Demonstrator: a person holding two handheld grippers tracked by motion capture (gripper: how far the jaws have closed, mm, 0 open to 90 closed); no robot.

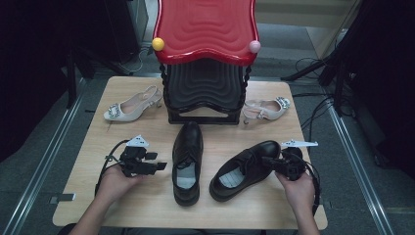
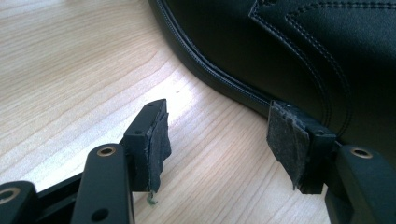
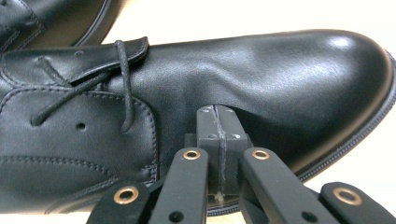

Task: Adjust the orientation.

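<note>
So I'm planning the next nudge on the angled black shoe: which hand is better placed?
Right. The right gripper, jaws shut, presses its tips against the angled black shoe. The left gripper is open beside the straight black shoe.

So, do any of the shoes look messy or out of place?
Yes. The two black shoes do not match up: the left black shoe points straight at the red rack, while the right black shoe lies slanted, with the shut right tool pressed against its side. The two beige heels sit far apart, either side of the rack.

Black grippers, brass-ringed screws, fabric-padded fingers point(image 2: 156, 140), trailing black cables.
</note>
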